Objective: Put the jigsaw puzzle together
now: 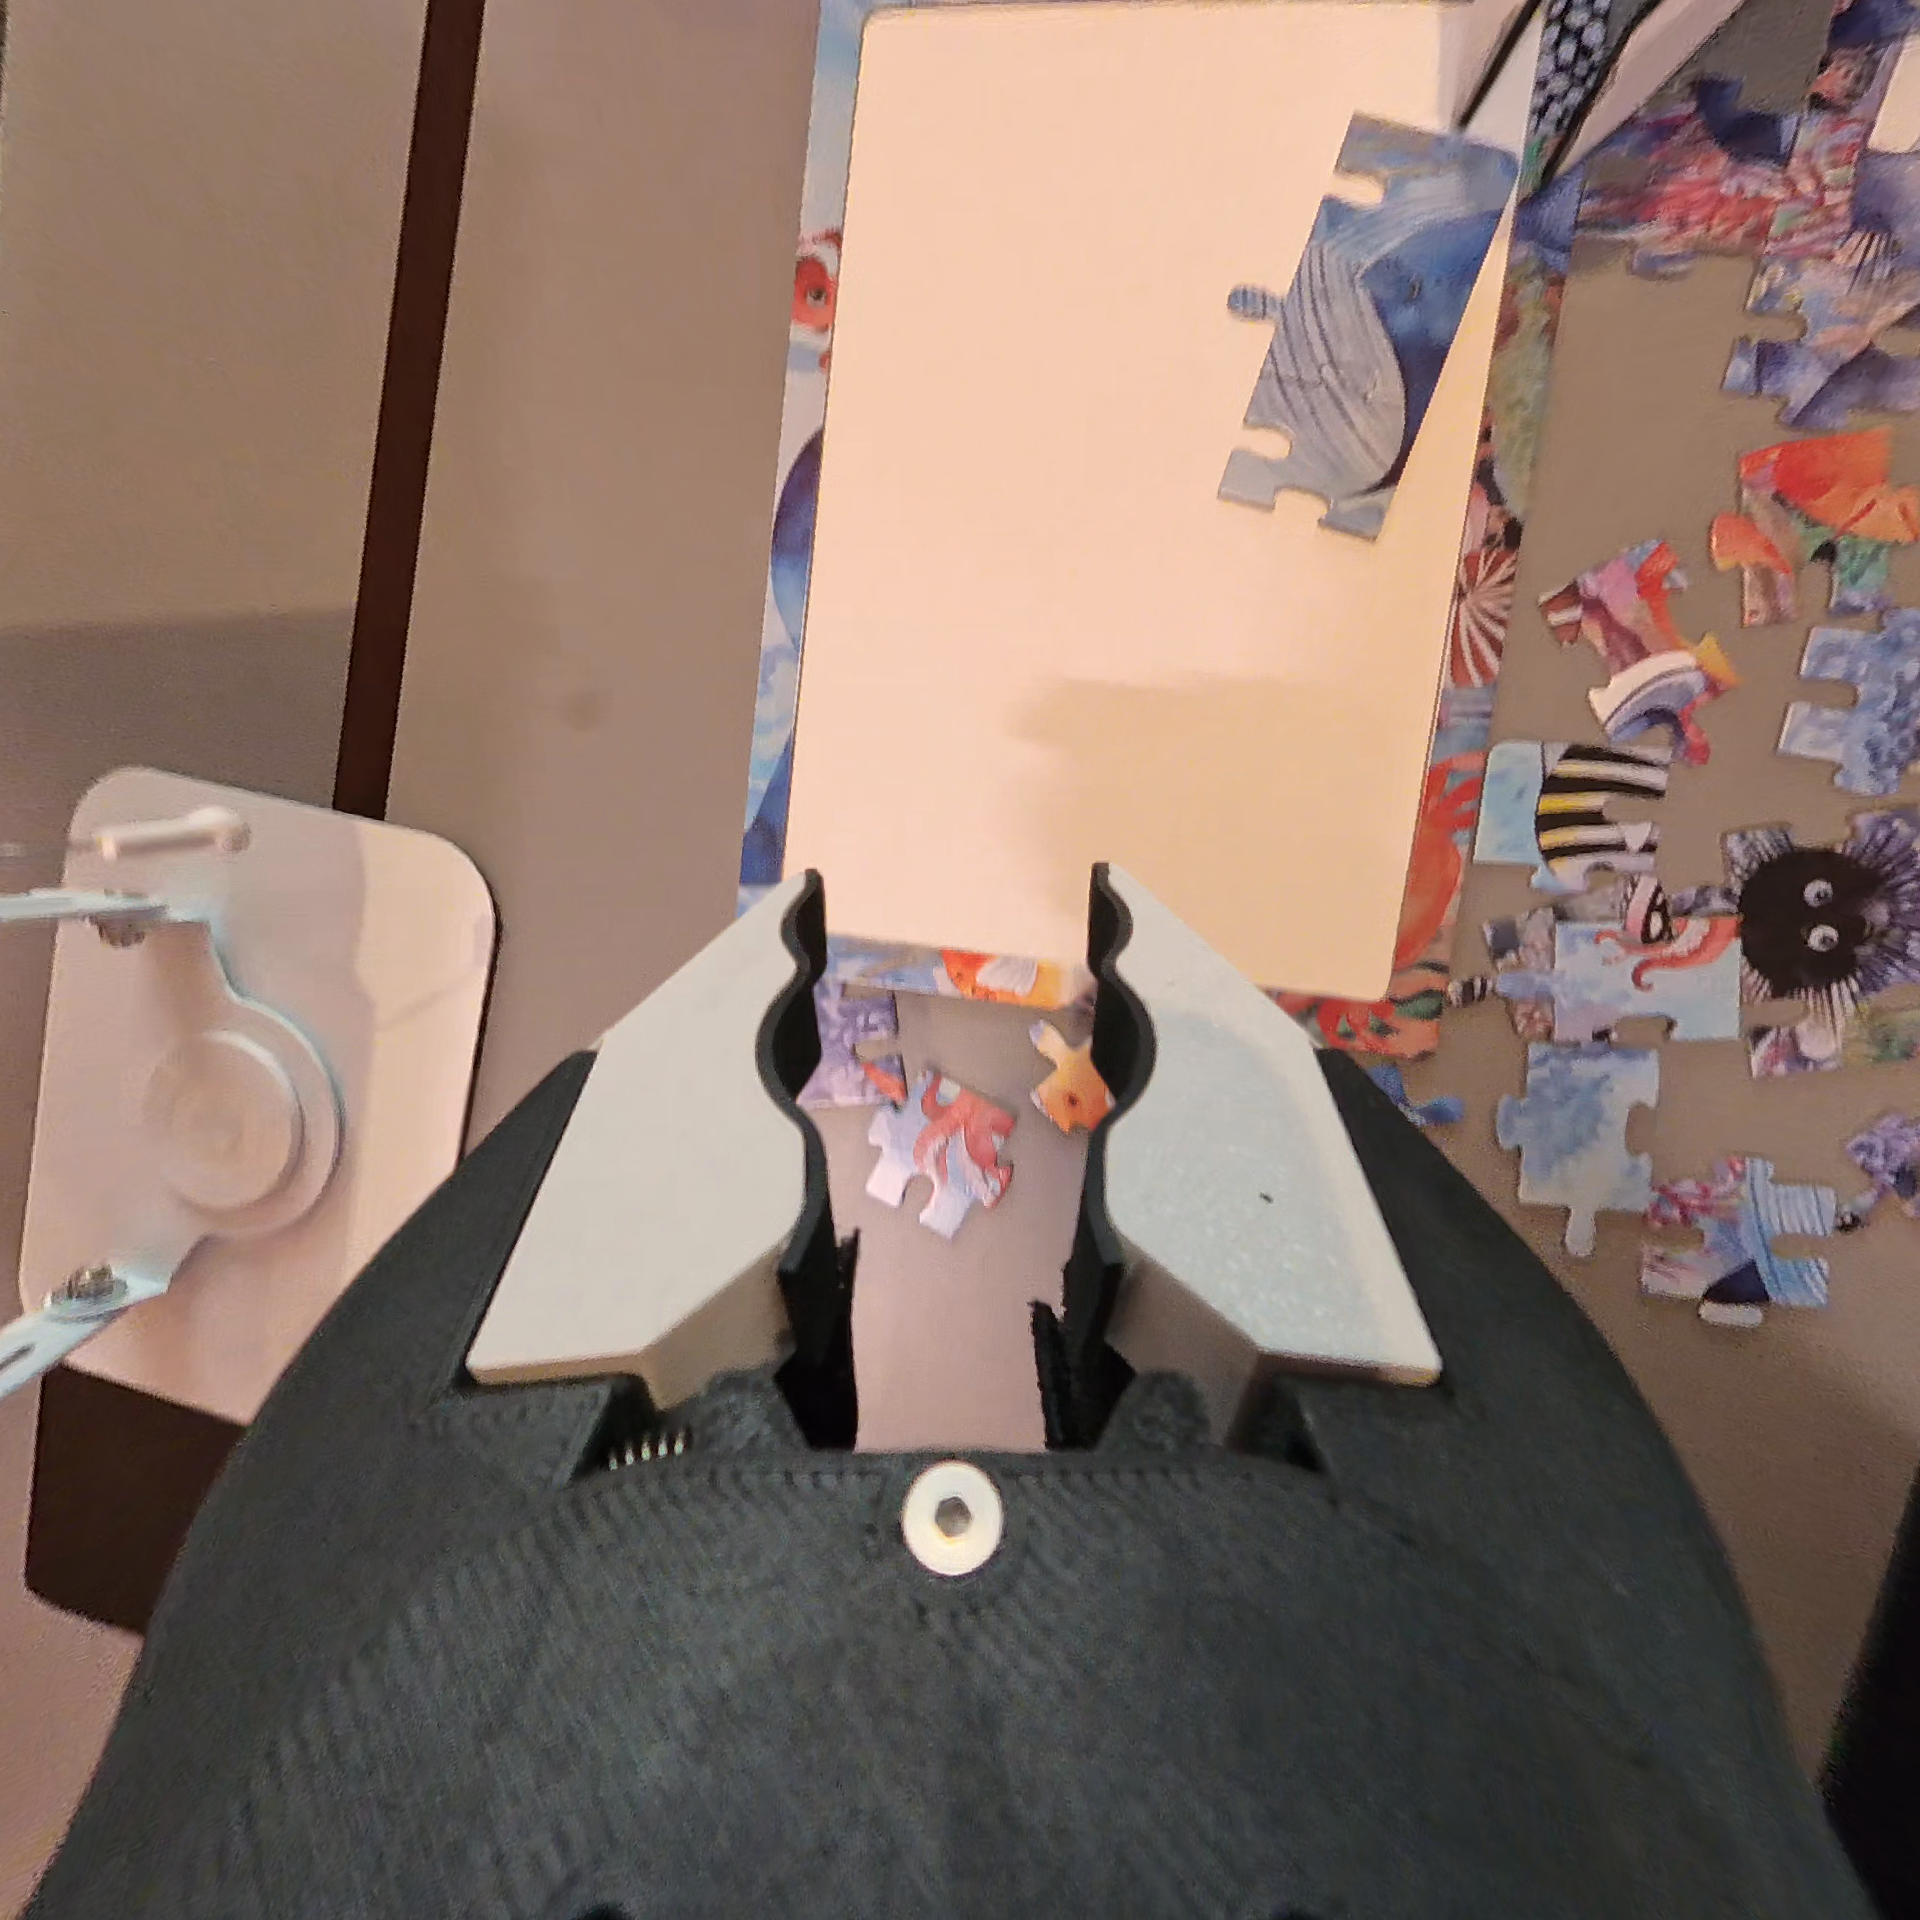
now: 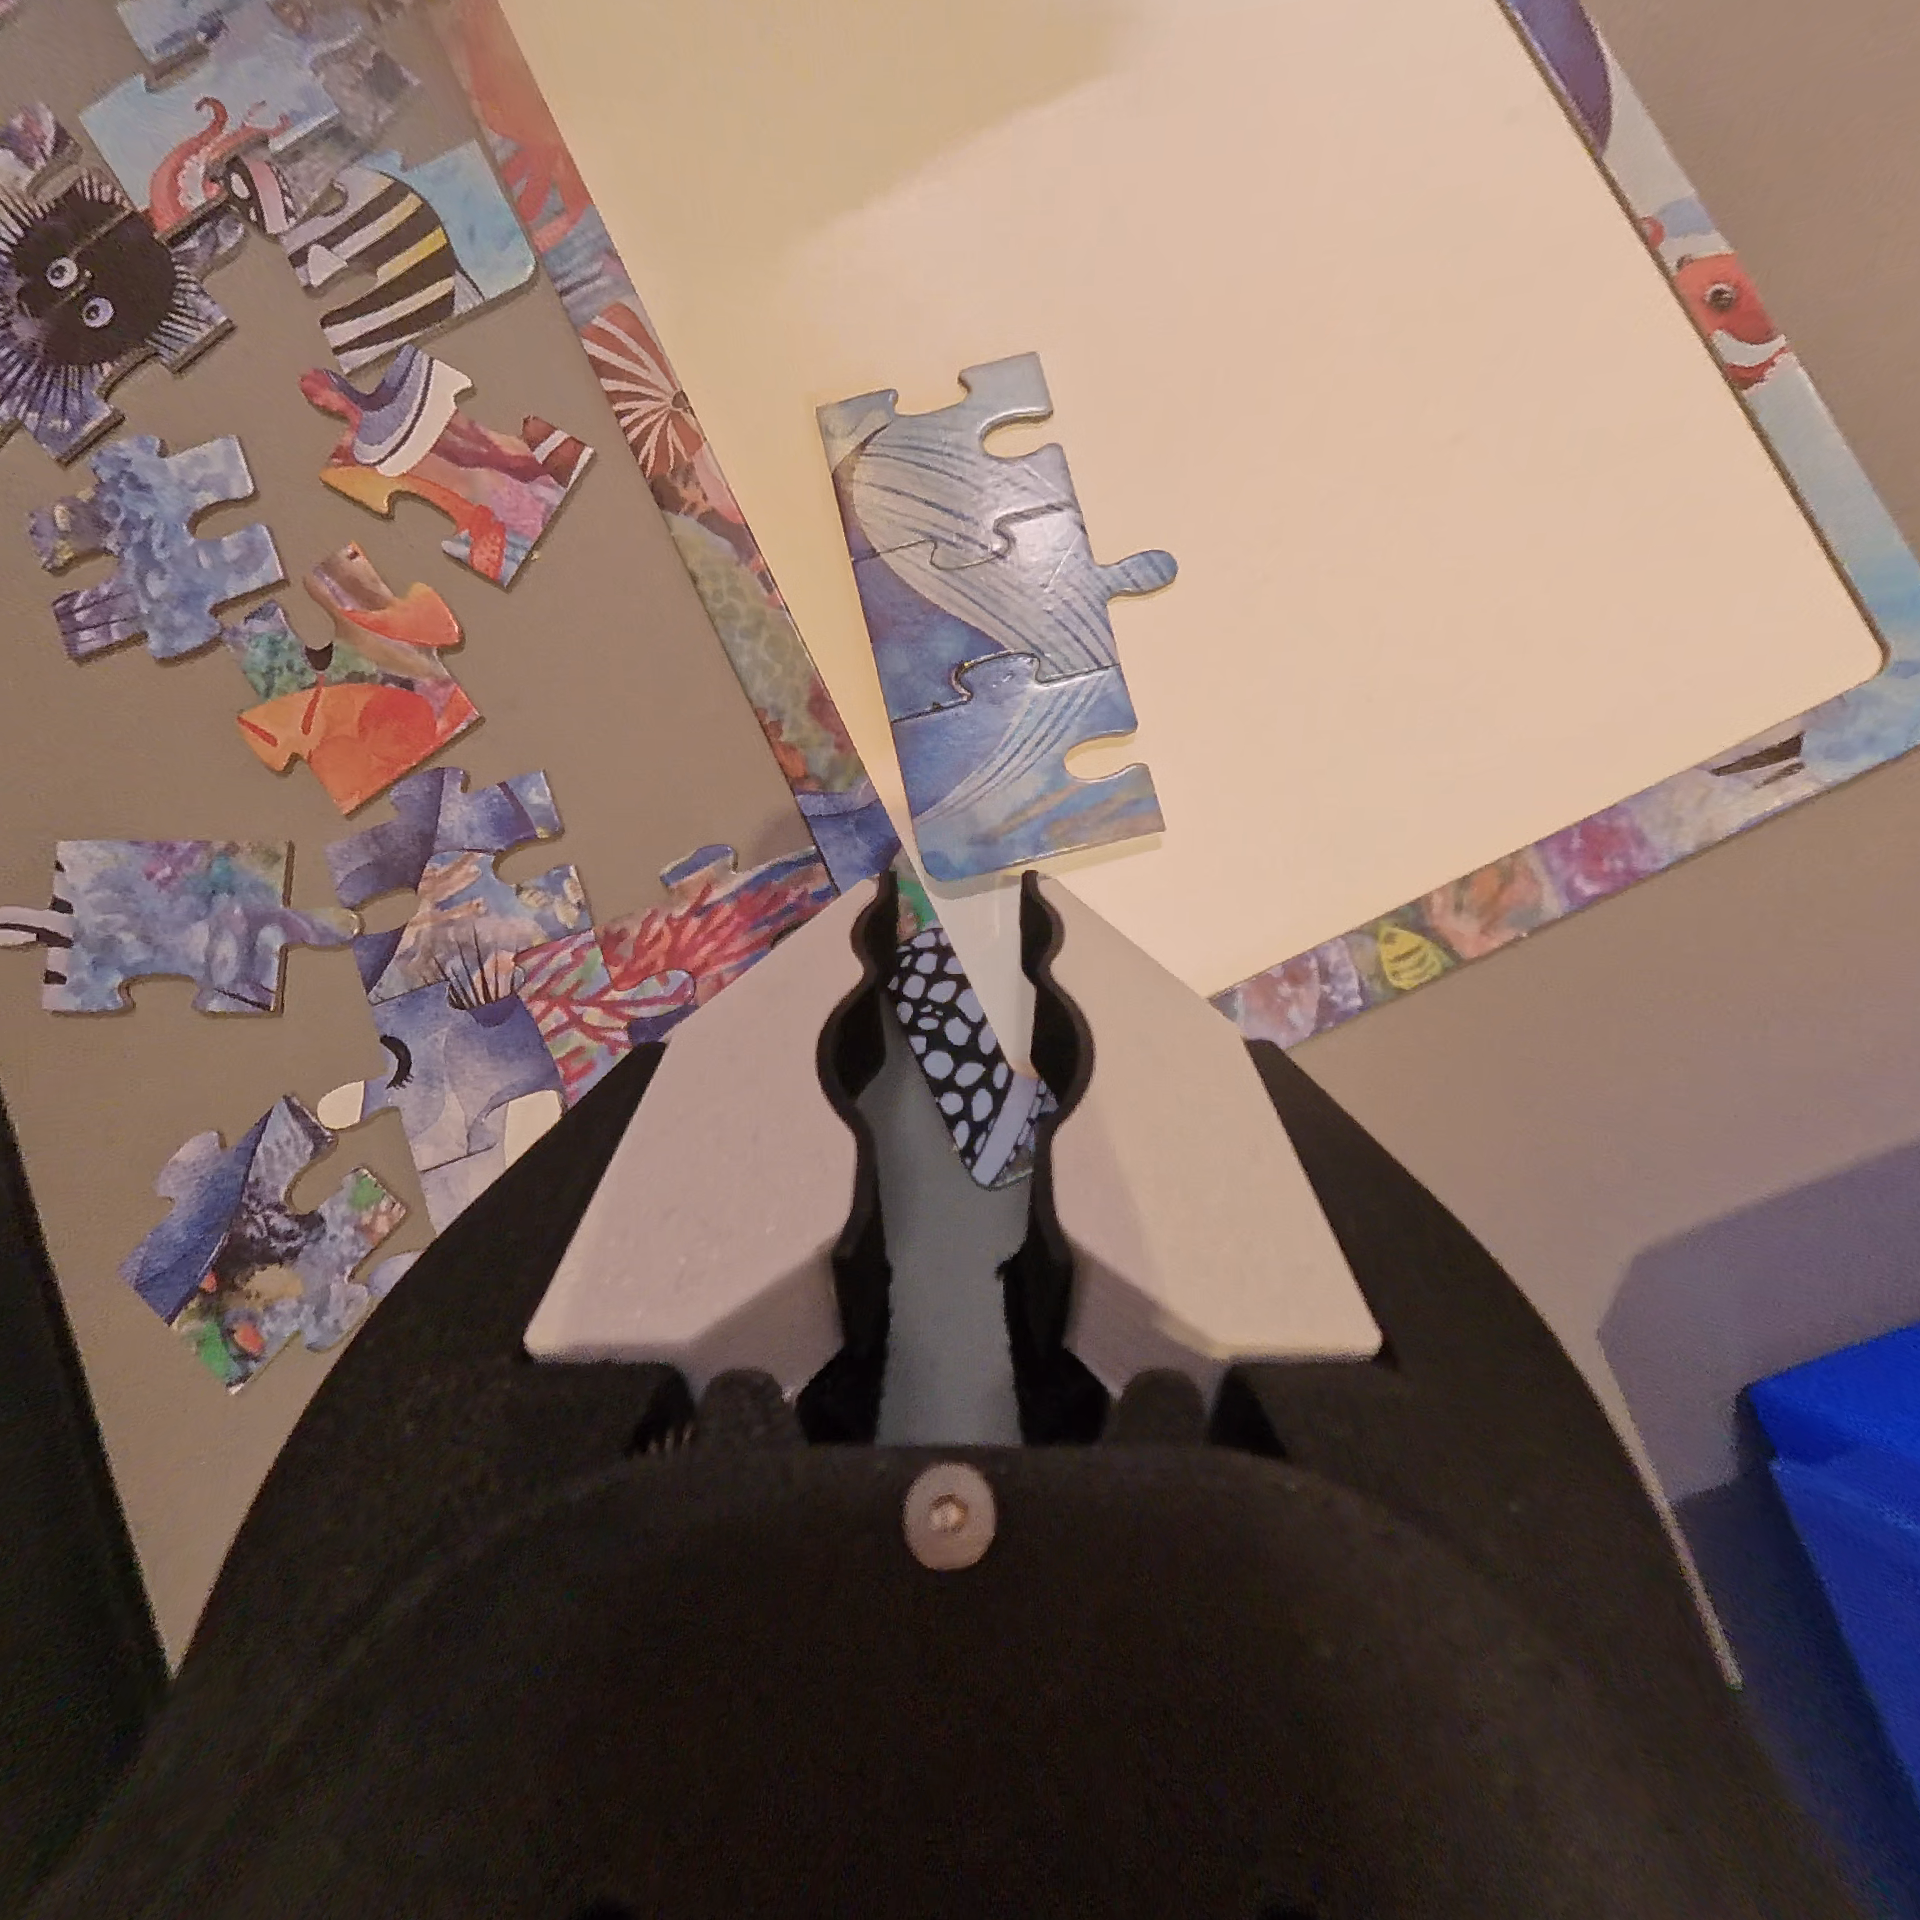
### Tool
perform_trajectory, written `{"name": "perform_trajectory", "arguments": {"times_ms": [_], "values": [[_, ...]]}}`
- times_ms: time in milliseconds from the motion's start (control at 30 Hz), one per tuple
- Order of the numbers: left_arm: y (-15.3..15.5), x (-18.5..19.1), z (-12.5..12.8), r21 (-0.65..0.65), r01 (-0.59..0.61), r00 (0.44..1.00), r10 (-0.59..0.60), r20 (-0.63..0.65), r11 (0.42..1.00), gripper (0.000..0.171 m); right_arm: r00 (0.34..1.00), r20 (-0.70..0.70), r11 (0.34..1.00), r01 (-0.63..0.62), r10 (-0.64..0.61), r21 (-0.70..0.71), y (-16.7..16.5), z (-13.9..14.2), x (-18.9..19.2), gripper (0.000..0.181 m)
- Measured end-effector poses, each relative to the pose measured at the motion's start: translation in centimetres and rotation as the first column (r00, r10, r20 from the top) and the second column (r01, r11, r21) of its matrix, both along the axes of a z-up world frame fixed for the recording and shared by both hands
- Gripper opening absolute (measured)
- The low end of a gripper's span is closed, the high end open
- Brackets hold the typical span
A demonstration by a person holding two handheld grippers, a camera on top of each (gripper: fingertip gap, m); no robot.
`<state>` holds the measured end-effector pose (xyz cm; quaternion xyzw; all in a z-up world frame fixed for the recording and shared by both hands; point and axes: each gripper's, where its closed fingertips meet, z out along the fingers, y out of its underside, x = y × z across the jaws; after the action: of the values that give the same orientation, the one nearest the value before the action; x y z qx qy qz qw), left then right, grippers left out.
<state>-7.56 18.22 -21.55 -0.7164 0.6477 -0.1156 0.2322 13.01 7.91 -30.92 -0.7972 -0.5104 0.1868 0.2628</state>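
Left gripper (image 1: 956, 883) hangs over the near edge of the puzzle tray (image 1: 1101, 520), jaws spread apart, nothing between them. Below the gap, on the grey tabletop (image 1: 582, 520), lie a small octopus piece (image 1: 945, 1148) and an orange fish piece (image 1: 1070, 1081), just beside the tray's near border. White hinged plate (image 1: 249, 1039) sits on the tabletop's left edge, next to a dark strip.

Right gripper (image 2: 956, 883) is partly open and empty; jaws apart, with the tray's spotted black-and-white border (image 2: 956, 1049) showing through the gap. Tray (image 2: 1351, 416) has a cream bare floor and a printed sea-creature frame. Inside it, a joined strip of blue whale pieces (image 2: 997, 623) lies flat against one long side of the frame, just ahead of the right gripper's tips; the same strip (image 1: 1361, 332) shows in the left wrist view at the tray's far right side.

Loose pieces scattered on the tabletop outside the tray's long side: black sea urchin cluster (image 2: 83, 291), striped fish piece (image 2: 395, 249), orange fish piece (image 2: 353, 707), blue coral pieces (image 2: 156, 540), a joined coral group (image 2: 488, 956). Blue box (image 2: 1839, 1455) at the tabletop's edge by the right gripper.
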Motion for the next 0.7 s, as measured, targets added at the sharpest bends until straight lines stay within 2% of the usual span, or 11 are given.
{"name": "perform_trajectory", "arguments": {"times_ms": [100, 267, 433, 700], "values": [[-0.6, -2.3, -1.4, 0.004, -0.018, 0.996, 0.019, -0.087, 1.000, 0.050, 1.000, -0.005, 1.000, -0.006, 0.006, -0.017, -0.1, -0.1, -0.5, 0.021], [-1.4, -4.2, -3.3, -0.047, -0.061, 0.995, 0.057, -0.085, 0.997, 0.050, 1.000, -0.005, 1.000, 0.002, -0.002, -0.025, 0.1, -0.1, -1.2, 0.018], [-2.3, -4.5, -5.3, -0.080, -0.071, 0.994, 0.064, -0.089, 0.994, 0.049, 1.000, 0.011, 0.999, 0.007, -0.006, -0.034, 0.8, -0.2, -1.8, 0.013], [-3.7, -3.5, -7.0, -0.099, -0.047, 0.996, 0.038, -0.085, 0.994, 0.048, 0.998, 0.047, 0.998, -0.031, 0.033, -0.047, 3.3, -0.2, -4.5, 0.005]]}}
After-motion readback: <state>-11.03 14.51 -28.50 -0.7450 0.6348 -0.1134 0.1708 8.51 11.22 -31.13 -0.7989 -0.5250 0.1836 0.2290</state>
